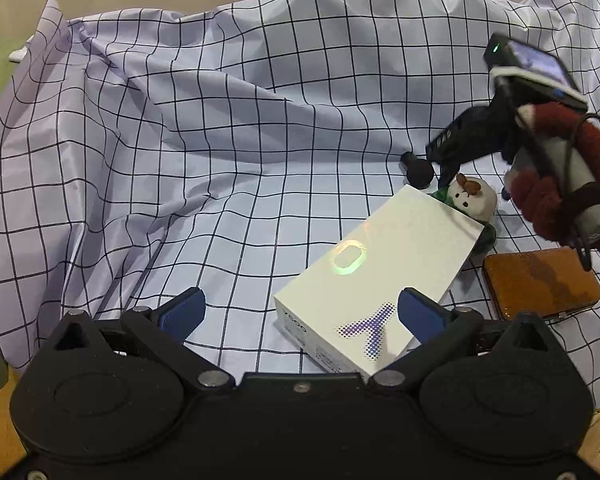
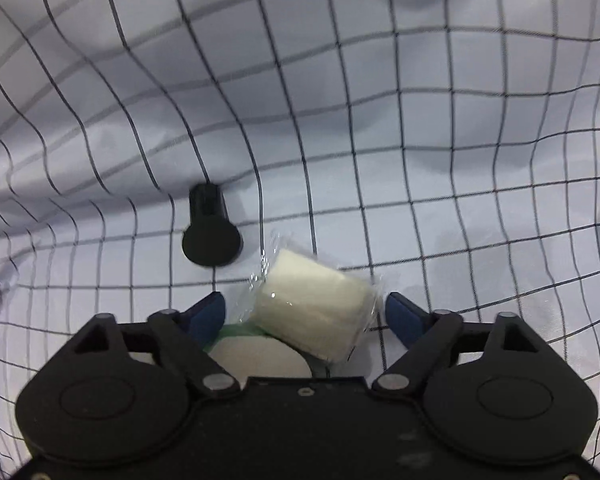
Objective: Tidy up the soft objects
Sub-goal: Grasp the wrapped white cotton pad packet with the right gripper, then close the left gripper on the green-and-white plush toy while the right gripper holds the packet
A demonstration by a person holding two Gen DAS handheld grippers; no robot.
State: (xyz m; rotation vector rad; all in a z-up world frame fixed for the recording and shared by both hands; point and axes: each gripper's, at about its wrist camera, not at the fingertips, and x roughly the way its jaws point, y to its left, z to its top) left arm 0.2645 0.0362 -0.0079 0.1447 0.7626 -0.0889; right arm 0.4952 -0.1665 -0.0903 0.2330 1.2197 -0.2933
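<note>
A rumpled pale checked cloth (image 1: 228,128) covers the whole work surface. In the left wrist view, the left gripper (image 1: 300,314) hangs released, its blue pads spread wide with nothing between them; a white phone box (image 1: 384,276) lies just ahead toward two o'clock, its near corner close to the right-hand pad. Past the box's far end sits a small snowman plush (image 1: 474,198), with a black round-headed knob (image 1: 418,170) at its ten o'clock and a brown leather case (image 1: 540,286) toward its four o'clock. The right gripper (image 1: 440,168), held by a hand in a dark red fuzzy sleeve (image 1: 556,184), points steeply down over the plush. In the right wrist view, the right gripper (image 2: 304,312) has a soft white roll in clear wrap (image 2: 314,308) between its blue pads; the pads stand apart from the wrap on both sides, so the claw is not yet clenched. The plush's pale head (image 2: 260,360) shows just beneath at six o'clock, the knob (image 2: 211,242) at ten o'clock. To grip well, it likely should centre on the roll, avoid pinching only loose film, and squeeze gently without catching the plush below.
</note>
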